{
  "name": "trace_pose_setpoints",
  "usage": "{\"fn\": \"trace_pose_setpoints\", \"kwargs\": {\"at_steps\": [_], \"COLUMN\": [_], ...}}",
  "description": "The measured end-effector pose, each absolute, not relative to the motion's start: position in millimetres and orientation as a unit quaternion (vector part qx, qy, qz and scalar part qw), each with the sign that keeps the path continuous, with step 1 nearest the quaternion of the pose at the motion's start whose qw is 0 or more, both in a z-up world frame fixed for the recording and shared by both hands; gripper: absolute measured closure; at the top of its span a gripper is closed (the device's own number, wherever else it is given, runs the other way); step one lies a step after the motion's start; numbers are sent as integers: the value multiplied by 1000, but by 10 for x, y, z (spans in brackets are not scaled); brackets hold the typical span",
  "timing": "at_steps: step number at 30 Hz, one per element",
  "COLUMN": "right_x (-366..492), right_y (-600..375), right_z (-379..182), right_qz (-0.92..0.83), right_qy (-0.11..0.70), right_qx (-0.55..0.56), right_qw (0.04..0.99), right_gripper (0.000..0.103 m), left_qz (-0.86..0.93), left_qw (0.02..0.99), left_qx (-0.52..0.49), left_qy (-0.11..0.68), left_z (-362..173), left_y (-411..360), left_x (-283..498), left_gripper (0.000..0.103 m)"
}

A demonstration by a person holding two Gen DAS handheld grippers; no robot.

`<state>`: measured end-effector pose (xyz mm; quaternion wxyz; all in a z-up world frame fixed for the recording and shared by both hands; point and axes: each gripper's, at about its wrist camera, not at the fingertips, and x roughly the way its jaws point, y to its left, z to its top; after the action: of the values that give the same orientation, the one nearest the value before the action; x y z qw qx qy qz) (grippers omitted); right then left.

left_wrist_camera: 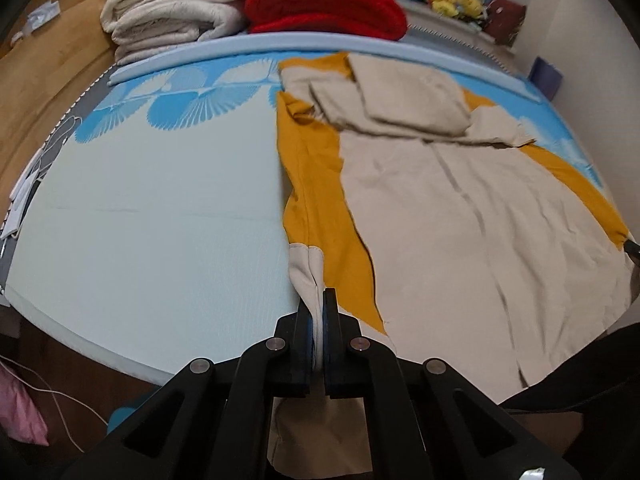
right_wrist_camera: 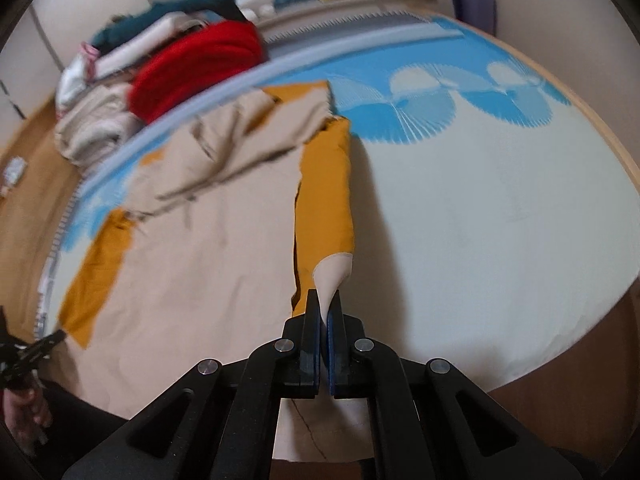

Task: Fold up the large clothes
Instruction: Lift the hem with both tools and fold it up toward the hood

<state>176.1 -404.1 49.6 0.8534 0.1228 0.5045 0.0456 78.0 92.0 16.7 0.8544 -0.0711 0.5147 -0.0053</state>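
Note:
A large beige garment with a mustard-yellow lining point(left_wrist_camera: 460, 216) lies spread on the pale blue patterned mat point(left_wrist_camera: 152, 216), its upper part folded over near the far edge. My left gripper point(left_wrist_camera: 319, 300) is shut on the garment's beige hem at its left side, and the cloth hangs down between the fingers. In the right wrist view the same garment point(right_wrist_camera: 208, 248) lies left of centre. My right gripper point(right_wrist_camera: 325, 304) is shut on the beige hem corner at the garment's right side, beside the yellow lining strip point(right_wrist_camera: 324, 208). The left gripper point(right_wrist_camera: 44, 346) shows at the far left there.
Folded cream blankets point(left_wrist_camera: 172, 12) and a red blanket point(left_wrist_camera: 324, 4) are stacked beyond the mat's far edge. Yellow plush toys point(left_wrist_camera: 456, 0) sit at the back. A wooden floor point(left_wrist_camera: 44, 80) lies left. A white cable point(left_wrist_camera: 52, 396) and a pink cloth point(left_wrist_camera: 20, 408) lie at lower left.

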Motion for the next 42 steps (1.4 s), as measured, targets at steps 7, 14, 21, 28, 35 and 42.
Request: {"fn": "trace_pose_setpoints", "kwargs": {"at_steps": [7,14,21,28,35,42], "right_x": [1398,903,518,1487,3194,3947], "right_y": [-4119,-4315,-4568,-4653,-4604,-4591], "right_z": [917,1079,1338,1245,571,-234], "right_qz": [75,81,83,81,46,9], "right_qy": [476,467,447,442,498,570], "right_qx": [132,156,178,190,175,172], "right_qw": [866,867,873,873,848,803], "right_gripper": [101,101,101,101,101,101], "left_qz": [-49,-90,-105,-75,-37,-14], "left_qw": [862,853,852,844,797,762], "left_qx": [-70,-65,-96,-158,-237,-275], "left_qy": [500,510,504,507,554,586], "left_z": [520,731,968,664,-63,-513], "left_y": [985,1058,1165,1432,1591,1659], "left_x": [505,132,147,1262,2618,3027], "left_gripper": [102,102,102,102,101,99]}}
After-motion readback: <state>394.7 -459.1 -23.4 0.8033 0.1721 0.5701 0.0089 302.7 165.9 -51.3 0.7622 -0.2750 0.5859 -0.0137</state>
